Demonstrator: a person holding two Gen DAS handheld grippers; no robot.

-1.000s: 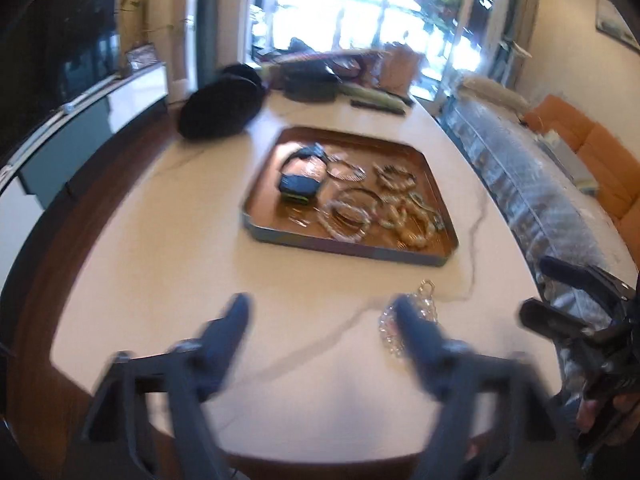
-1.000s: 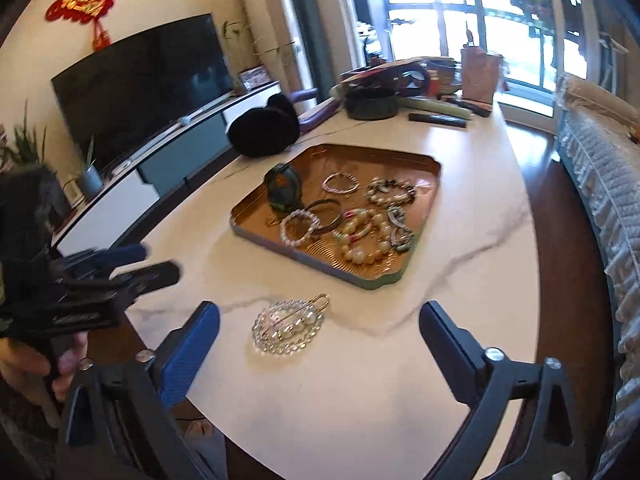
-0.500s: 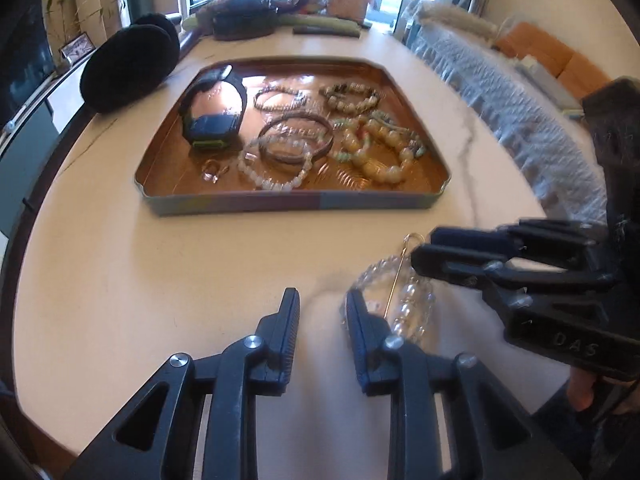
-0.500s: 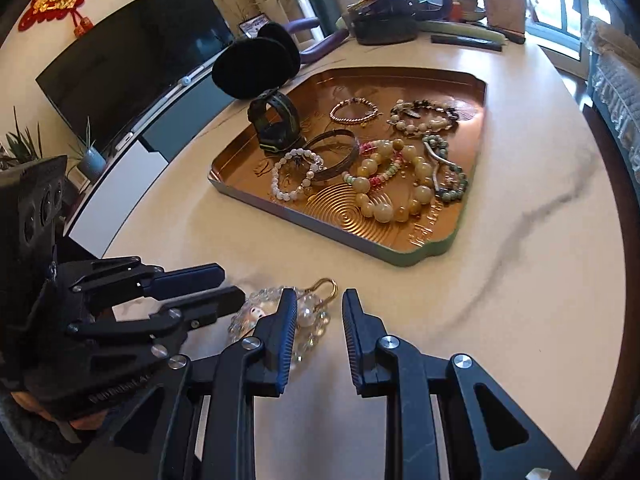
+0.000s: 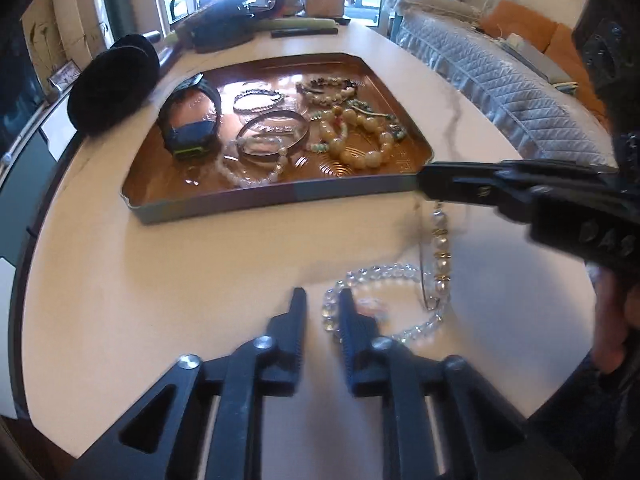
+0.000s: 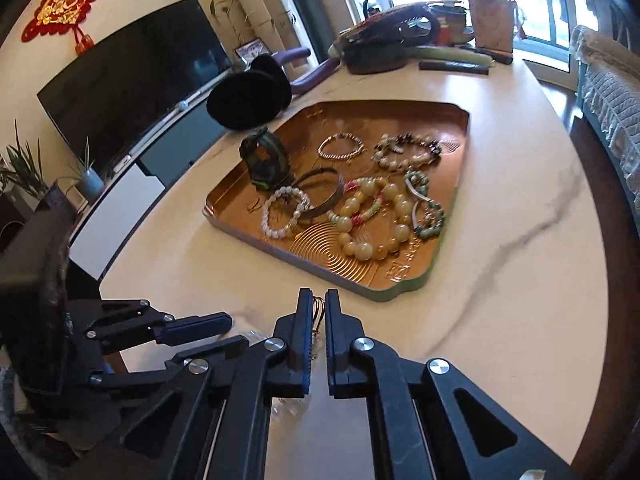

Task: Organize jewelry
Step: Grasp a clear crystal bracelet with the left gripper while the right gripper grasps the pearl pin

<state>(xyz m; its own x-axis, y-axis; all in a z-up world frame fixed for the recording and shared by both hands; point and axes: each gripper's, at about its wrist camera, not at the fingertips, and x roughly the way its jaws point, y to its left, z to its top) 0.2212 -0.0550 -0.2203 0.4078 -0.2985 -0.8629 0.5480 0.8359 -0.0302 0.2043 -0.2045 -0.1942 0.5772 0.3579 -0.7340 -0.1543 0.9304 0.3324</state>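
- My right tool (image 6: 319, 312) has just closed and now clamps the gold hook of the crystal bracelet (image 5: 384, 300), which lies at the bench's near edge.
- My left tool (image 5: 322, 308) has been closing too; a narrow gap shows, beads beside one pad, so I cannot tell its grip.
- I judge the lift comes next.
- Farther in, the copper tray (image 6: 448, 216) holds the sorted pieces on the white bench (image 6: 520, 280); a television (image 6: 132, 96) stands beyond.
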